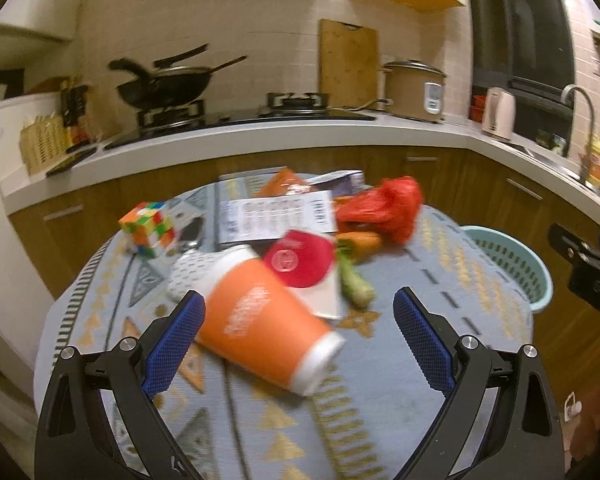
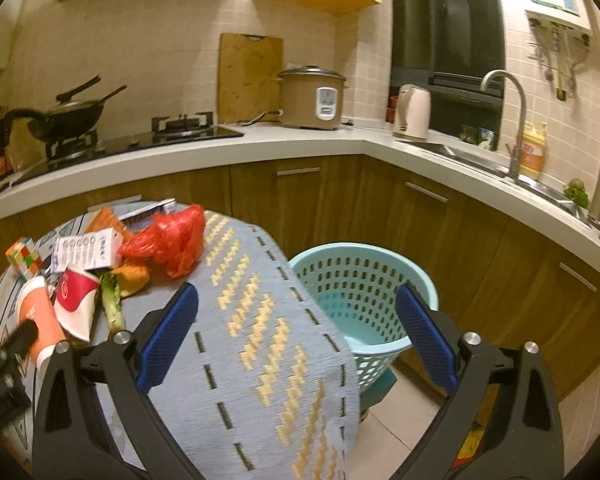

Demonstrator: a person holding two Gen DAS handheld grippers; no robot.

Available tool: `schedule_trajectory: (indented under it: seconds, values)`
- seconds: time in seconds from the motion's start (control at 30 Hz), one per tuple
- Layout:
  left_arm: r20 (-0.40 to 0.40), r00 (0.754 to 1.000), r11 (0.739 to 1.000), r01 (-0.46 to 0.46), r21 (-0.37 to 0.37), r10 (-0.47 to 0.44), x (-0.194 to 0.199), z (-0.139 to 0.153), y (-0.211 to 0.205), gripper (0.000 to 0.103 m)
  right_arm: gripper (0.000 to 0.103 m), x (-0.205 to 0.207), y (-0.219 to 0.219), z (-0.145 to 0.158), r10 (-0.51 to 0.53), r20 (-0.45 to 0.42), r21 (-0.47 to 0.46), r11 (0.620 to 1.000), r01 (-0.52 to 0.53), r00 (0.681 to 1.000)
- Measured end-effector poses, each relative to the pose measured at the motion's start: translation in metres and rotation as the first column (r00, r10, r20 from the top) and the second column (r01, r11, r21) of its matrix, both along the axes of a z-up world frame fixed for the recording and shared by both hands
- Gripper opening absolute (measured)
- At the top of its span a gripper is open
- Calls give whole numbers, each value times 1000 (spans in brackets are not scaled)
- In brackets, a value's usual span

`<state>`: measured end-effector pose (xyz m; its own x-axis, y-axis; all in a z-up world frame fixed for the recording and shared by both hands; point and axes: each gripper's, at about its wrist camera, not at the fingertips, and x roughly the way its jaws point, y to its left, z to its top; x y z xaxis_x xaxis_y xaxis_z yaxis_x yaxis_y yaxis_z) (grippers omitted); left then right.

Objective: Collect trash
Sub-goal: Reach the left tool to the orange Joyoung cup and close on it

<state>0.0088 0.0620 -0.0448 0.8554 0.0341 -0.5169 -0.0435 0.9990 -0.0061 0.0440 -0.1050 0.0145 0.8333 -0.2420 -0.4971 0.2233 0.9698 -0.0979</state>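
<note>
An orange paper cup (image 1: 266, 322) lies on its side on the round table's patterned cloth (image 1: 452, 280). My left gripper (image 1: 300, 320) is open, its jaws either side of the cup, left pad close to it. Behind it lie a red-and-white cup (image 1: 300, 260), vegetable scraps (image 1: 354, 276), a red plastic bag (image 1: 384, 208) and a printed carton (image 1: 276, 216). My right gripper (image 2: 296, 320) is open and empty over the table's right edge, with the teal basket (image 2: 360, 280) beyond. The orange cup (image 2: 40, 316), red bag (image 2: 172, 240) and scraps (image 2: 114, 300) show at its left.
A Rubik's cube (image 1: 150, 228) sits at the table's left. A phone (image 1: 190, 236) lies beside it. Kitchen counter (image 2: 300, 140) with wok (image 1: 164, 88), rice cooker (image 2: 314, 98), kettle (image 2: 412, 112) and sink tap (image 2: 504, 120) runs behind. Wooden cabinets (image 2: 480, 248) stand close behind the basket.
</note>
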Motion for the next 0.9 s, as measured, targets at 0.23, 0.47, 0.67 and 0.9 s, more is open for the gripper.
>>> schedule_trajectory:
  seconds: [0.23, 0.47, 0.67, 0.9]
  values:
    - [-56, 997, 997, -56, -44, 54, 12, -6, 47, 92, 66, 18, 28, -18, 102, -62, 29, 994, -101, 993]
    - [-154, 988, 992, -32, -122, 13, 28, -26, 42, 92, 59, 29, 45, -32, 147, -129, 55, 988, -141, 981]
    - [-231, 972, 986, -71, -152, 35, 48, -41, 31, 93, 59, 34, 42, -38, 145, -169, 73, 988, -135, 975]
    - [-265, 963, 975, -94, -199, 39, 56, -49, 42, 94, 60, 39, 47, -41, 191, -191, 104, 979, -174, 963]
